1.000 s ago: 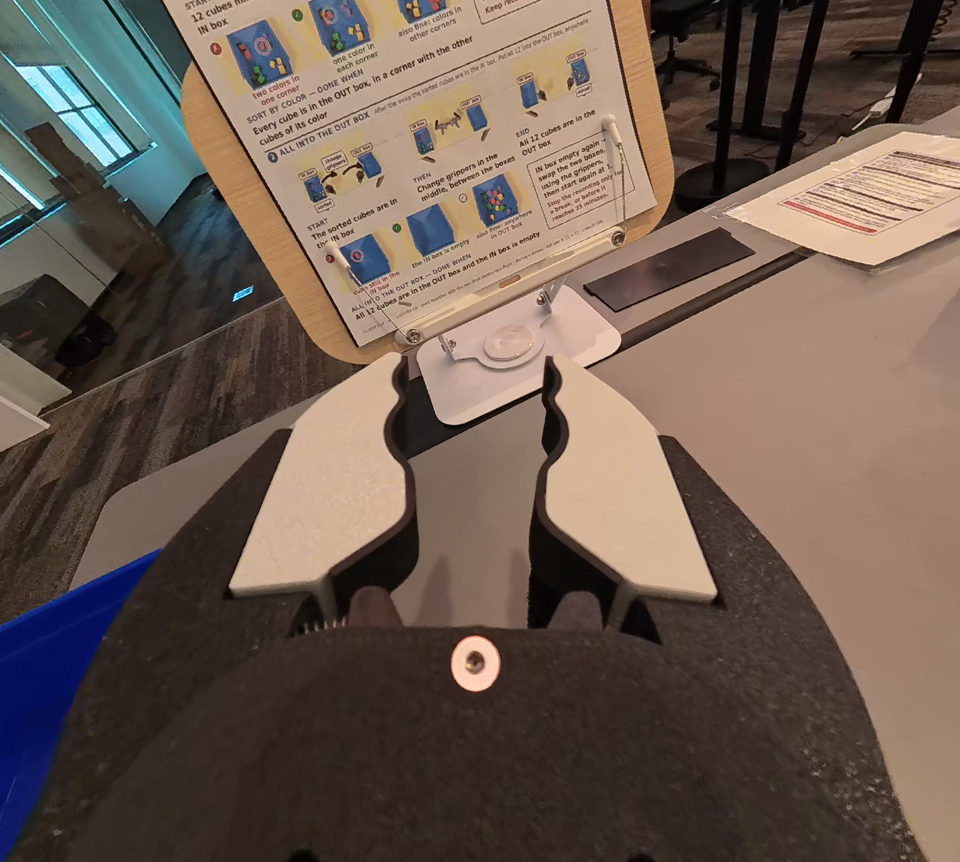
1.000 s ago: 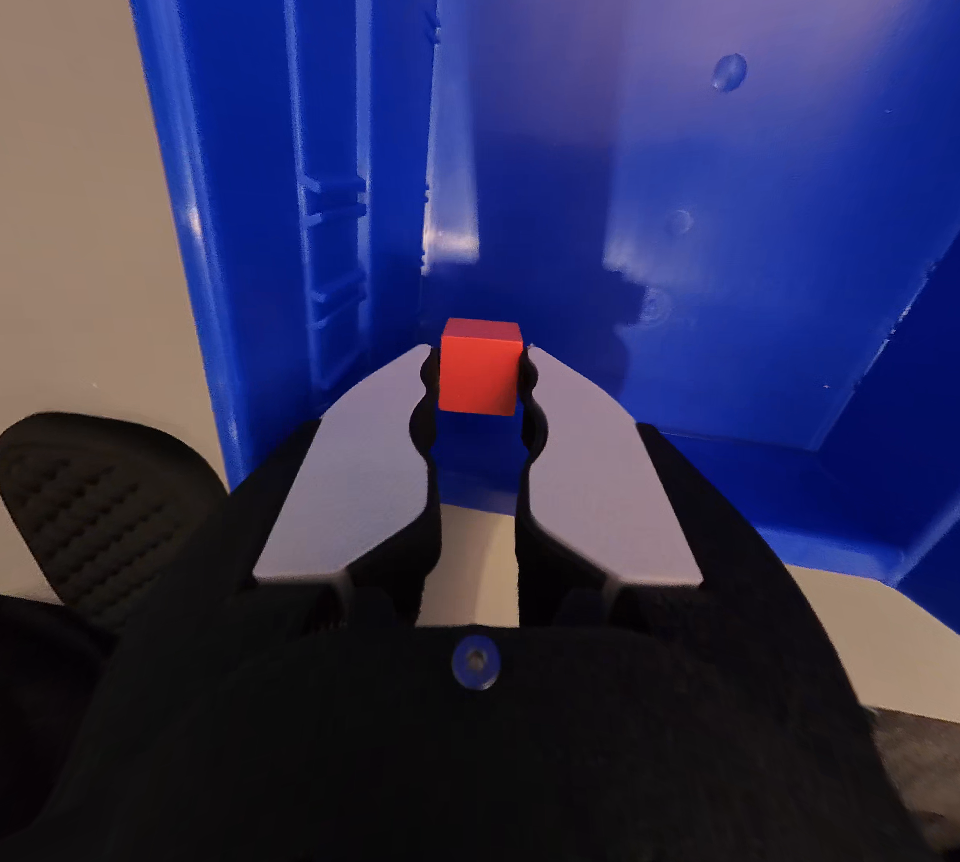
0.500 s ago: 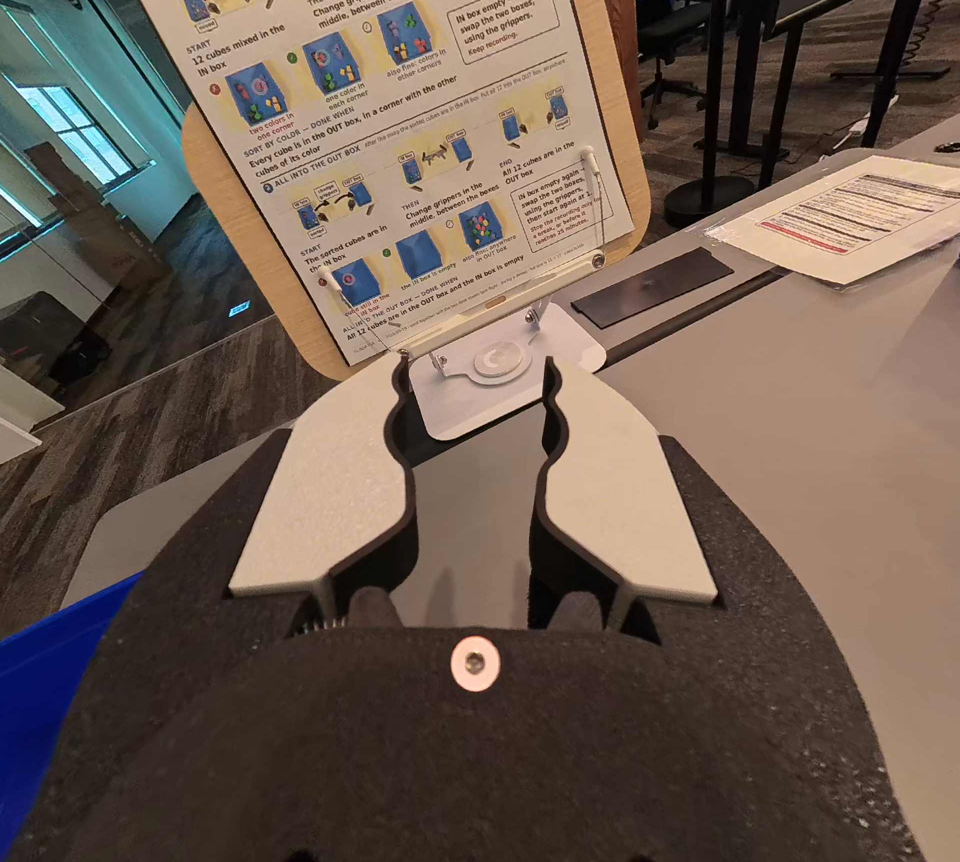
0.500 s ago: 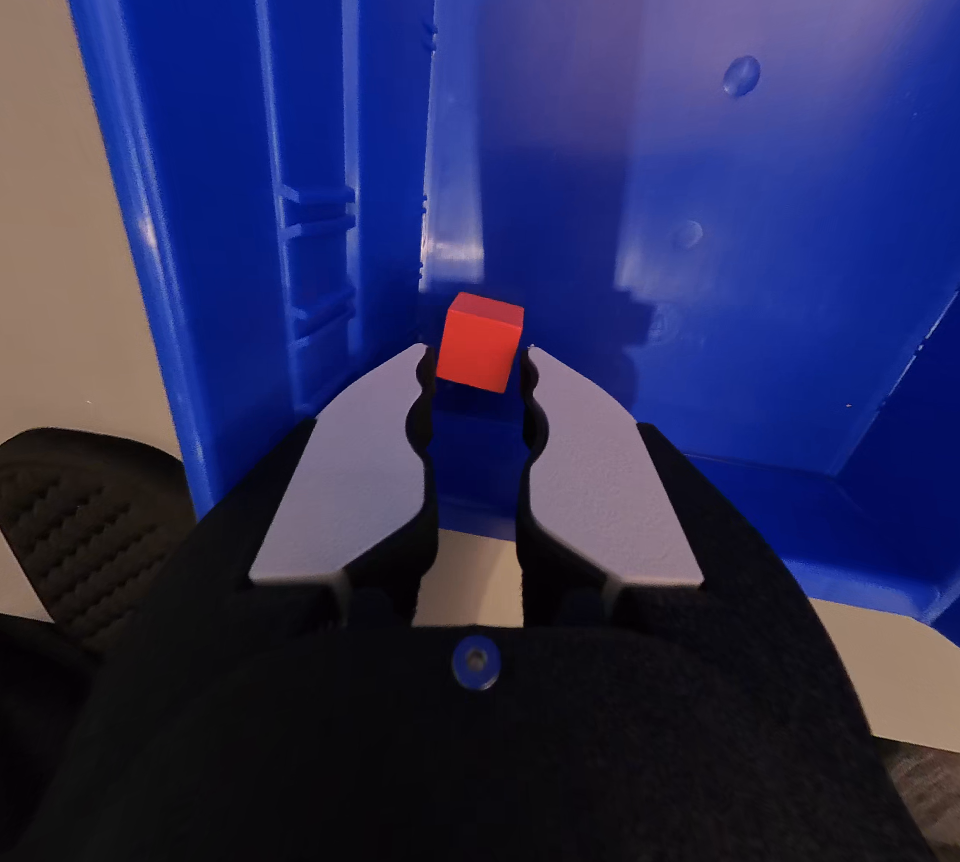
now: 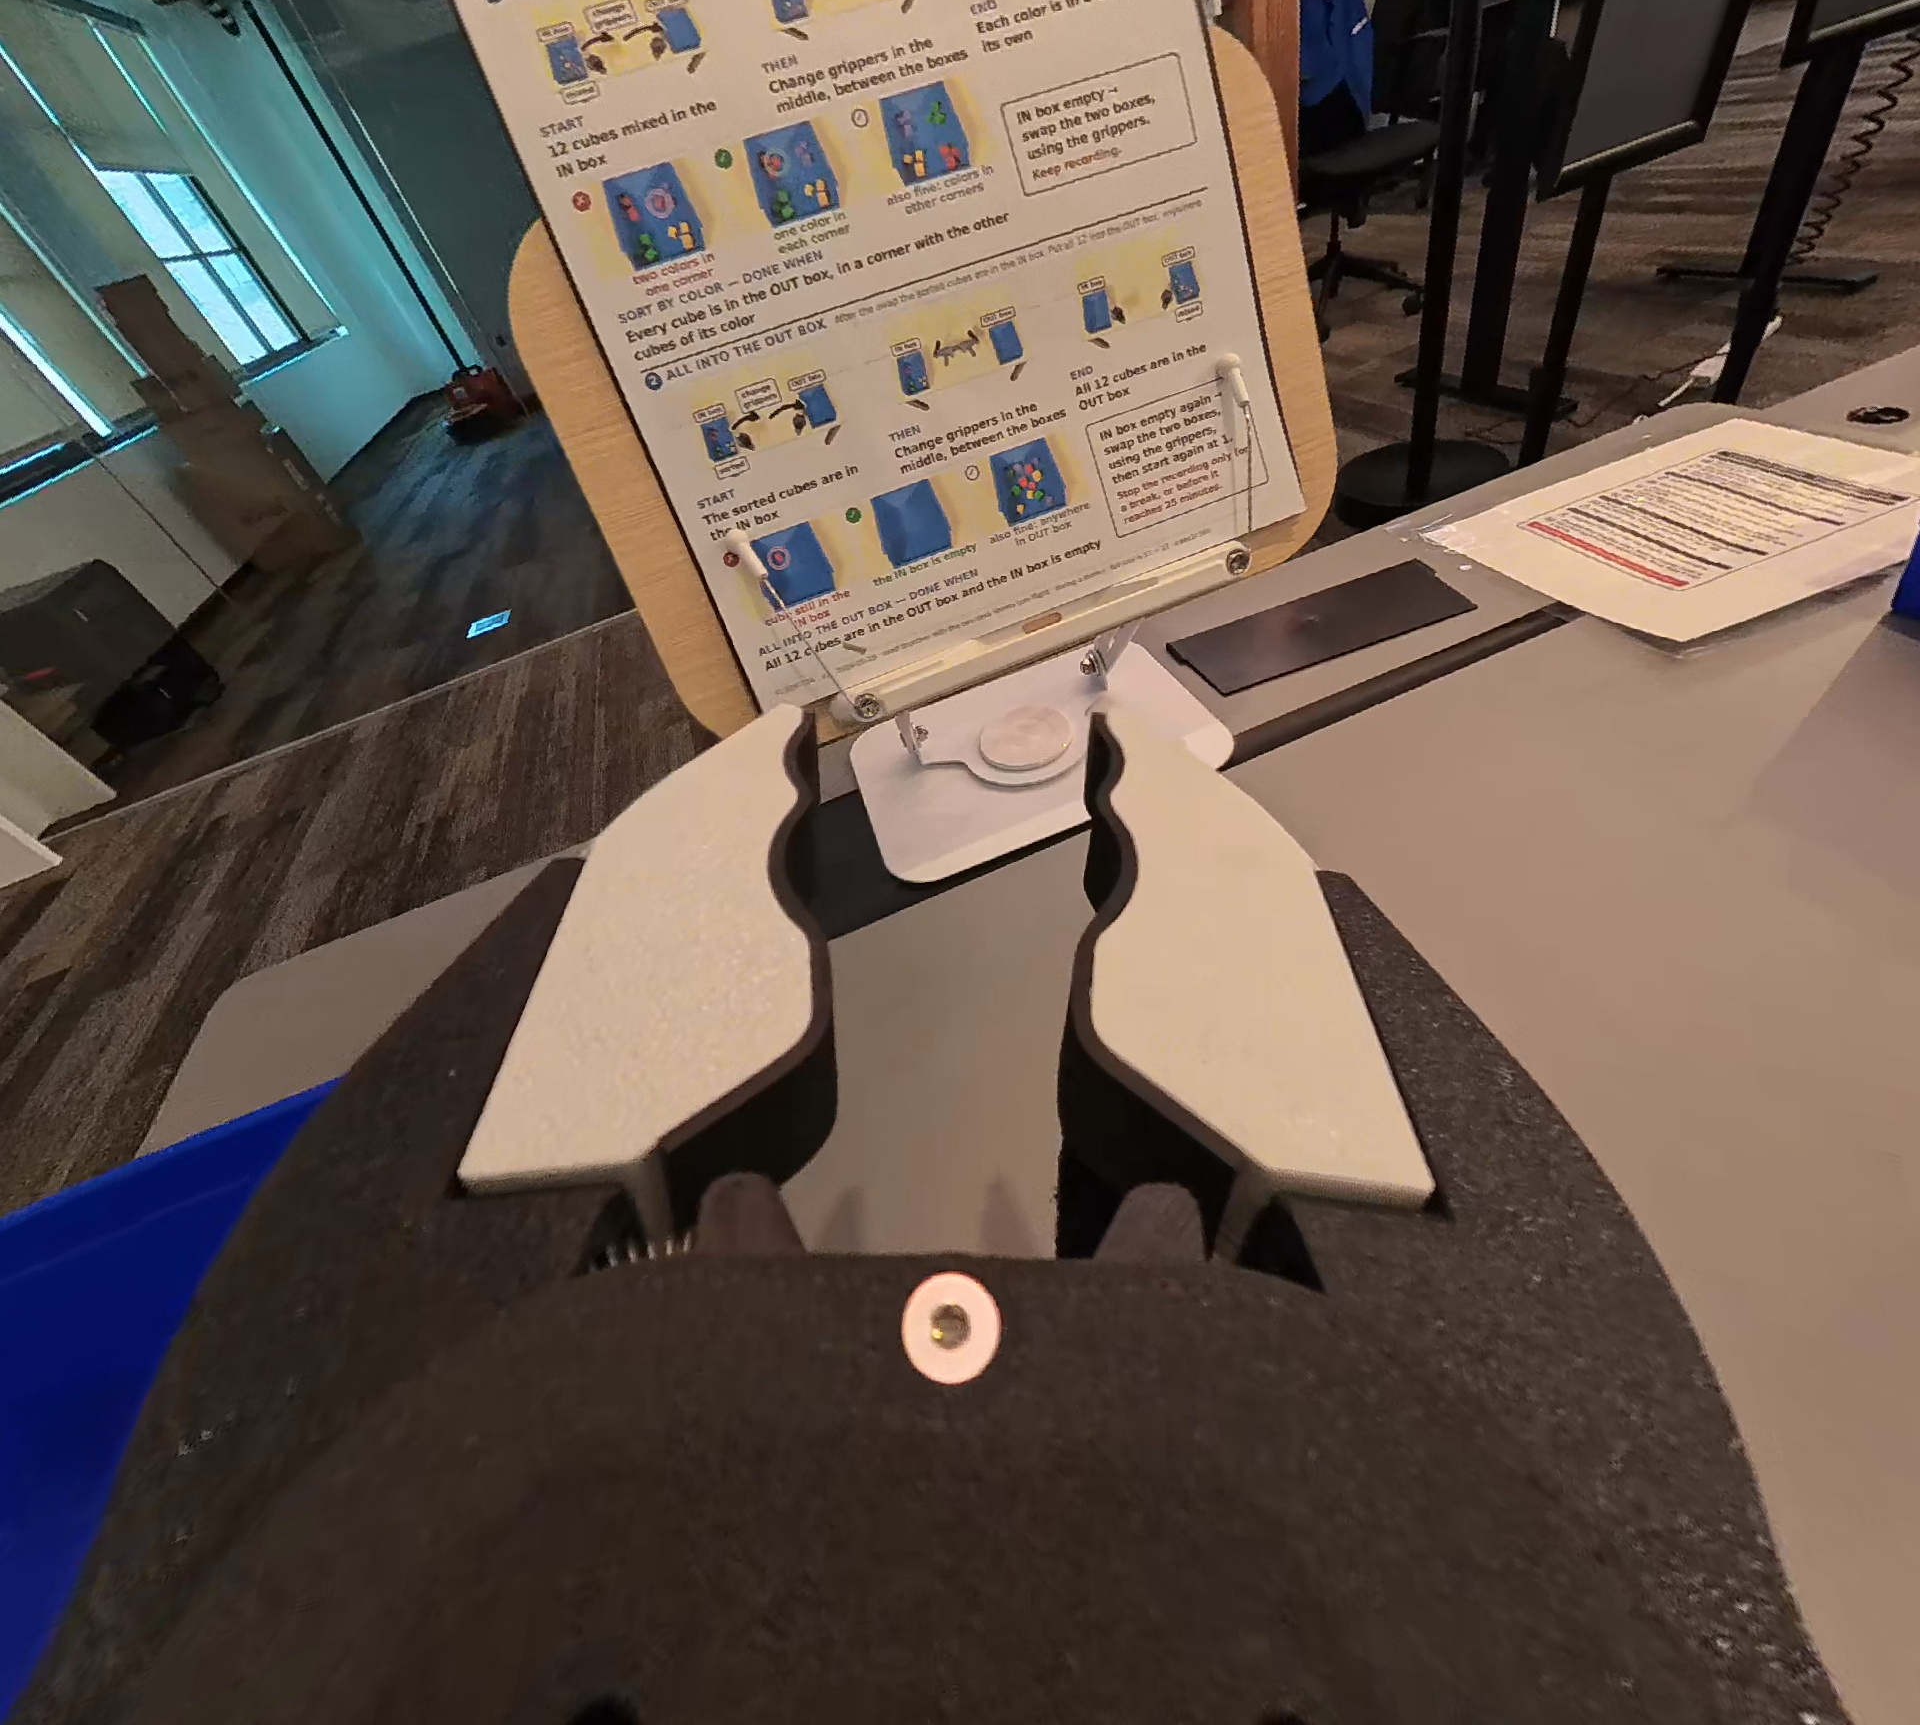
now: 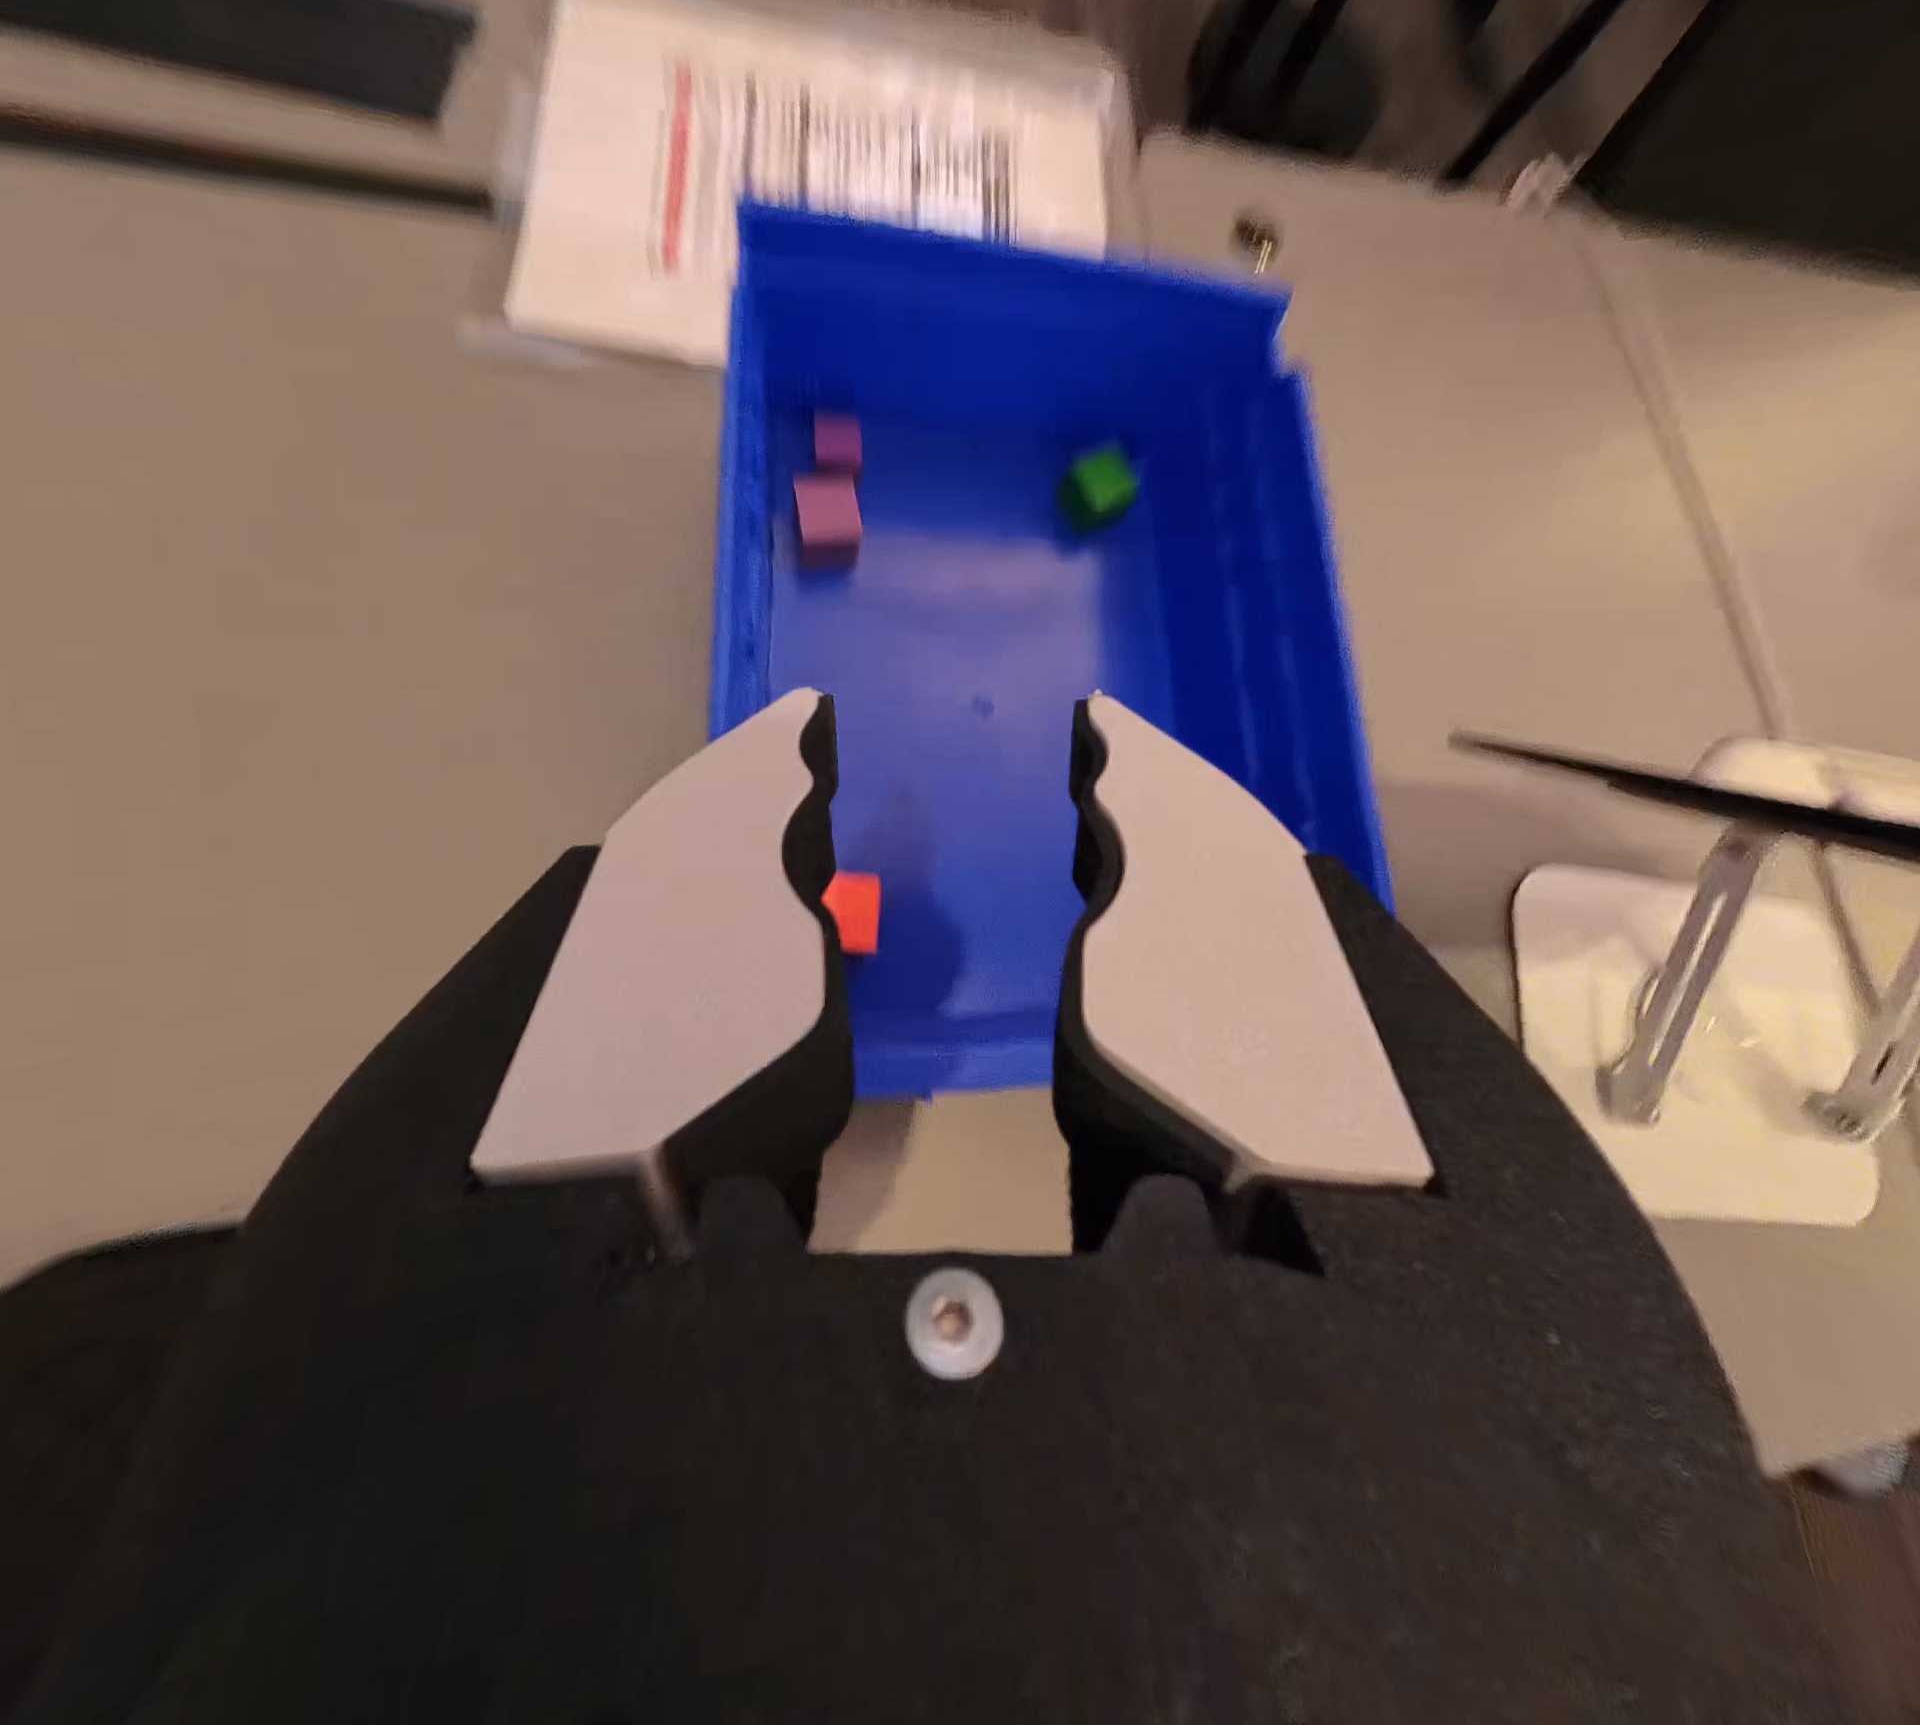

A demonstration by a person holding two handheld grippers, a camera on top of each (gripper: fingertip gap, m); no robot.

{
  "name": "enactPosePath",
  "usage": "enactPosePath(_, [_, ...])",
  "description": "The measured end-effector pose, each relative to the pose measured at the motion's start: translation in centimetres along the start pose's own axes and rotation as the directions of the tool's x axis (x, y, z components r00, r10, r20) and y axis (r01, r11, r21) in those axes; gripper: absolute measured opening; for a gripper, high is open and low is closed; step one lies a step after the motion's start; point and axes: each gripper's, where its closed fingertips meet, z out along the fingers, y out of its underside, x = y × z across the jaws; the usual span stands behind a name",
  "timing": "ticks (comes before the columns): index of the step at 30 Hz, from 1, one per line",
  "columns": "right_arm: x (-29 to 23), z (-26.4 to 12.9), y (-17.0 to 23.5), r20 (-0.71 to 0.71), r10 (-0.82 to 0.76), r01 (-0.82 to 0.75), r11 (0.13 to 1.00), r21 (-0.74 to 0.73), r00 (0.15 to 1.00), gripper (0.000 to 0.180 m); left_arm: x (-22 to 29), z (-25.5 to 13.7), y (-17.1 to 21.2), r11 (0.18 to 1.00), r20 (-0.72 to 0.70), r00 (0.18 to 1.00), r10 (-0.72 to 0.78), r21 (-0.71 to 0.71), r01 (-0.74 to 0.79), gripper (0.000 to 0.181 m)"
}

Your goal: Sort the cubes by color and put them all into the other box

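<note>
In the right wrist view, two purple cubes (image 6: 828, 496) lie at the far left of the blue box (image 6: 1288, 595), a red cube (image 6: 856, 910) at its near left, a green cube (image 6: 1097, 486) far right. The right gripper (image 6: 953, 719) hangs above, fingers wide apart, empty. The left gripper (image 5: 948, 725) is likewise spread and empty over the grey bench (image 5: 1610, 896).

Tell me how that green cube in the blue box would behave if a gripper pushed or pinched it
The green cube looks like a small rigid block, so it would probably keep its shape when pinched. Its flat faces suggest sliding, not rolling, on the blue box floor, which looks smooth. It sits skewed, so one-sided contact might spin it.
</note>
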Motion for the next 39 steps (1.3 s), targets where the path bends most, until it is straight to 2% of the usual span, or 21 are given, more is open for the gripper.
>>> enactPosePath(3, [-2.7,-2.9,-4.6,-0.049,-0.037,0.046,0.977,0.209,0.998,0.047,-1.0,-0.4,0.3,1.0,0.014,1.0,-0.023,-0.001,0.023,0.049])
enactPosePath(7, [-7.5,-6.5,-10.3,-0.146,-0.076,0.133,0.89,0.435,0.986,0.056,-2.6,-1.0,0.4,0.999,0.044,0.998,-0.042,-0.006,0.042,0.05])
enactPosePath(11, [-13.6,-8.3,-14.4,-0.095,-0.09,0.129,0.804,0.581,0.991,0.059,-3.9,-1.8,0.3,0.999,0.064,0.997,-0.042,-0.004,0.042,0.049])
enactPosePath(15, [-18.9,-7.6,-15.8,-0.005,-0.157,0.126,0.772,0.623,0.988,0.059,-5.8,-3.4,0.5,0.999,0.095,0.995,-0.006,-0.036,0.01,0.049])
enactPosePath(19, [-22.0,-5.5,-15.1,0.052,-0.233,0.156,0.784,0.601,0.971,0.059,-9.6,-6.1,1.1,0.993,0.168,0.982,0.088,-0.094,-0.073,0.048])
enactPosePath(25, [-25.0,-3.0,-14.1,0.139,-0.291,0.172,0.821,0.544,0.946,0.059,-17.6,-10.5,4.8,0.942,0.223,0.948,0.225,-0.297,-0.154,0.046])
enactPosePath(30, [-27.3,-2.9,-14.3,0.222,-0.31,0.153,0.834,0.53,0.925,0.058,-23.1,-14.3,12.4,0.81,0.165,0.958,0.235,-0.578,-0.1,0.044])
enactPosePath(33, [-28.2,-3.0,-15.0,0.25,-0.308,0.139,0.84,0.524,0.918,0.058,-24.1,-16.1,17.5,0.712,0.136,0.986,0.093,-0.702,0.029,0.037])
enactPosePath(36, [-28.8,-3.0,-15.3,0.261,-0.305,0.131,0.842,0.524,0.916,0.059,-24.4,-17.0,22.1,0.608,0.18,0.983,-0.026,-0.778,0.159,0.037])
enactPosePath(39, [-29.2,-3.0,-14.9,0.293,-0.313,0.123,0.844,0.522,0.903,0.059,-24.2,-17.8,26.3,0.456,0.206,0.975,-0.081,-0.863,0.22,0.038])
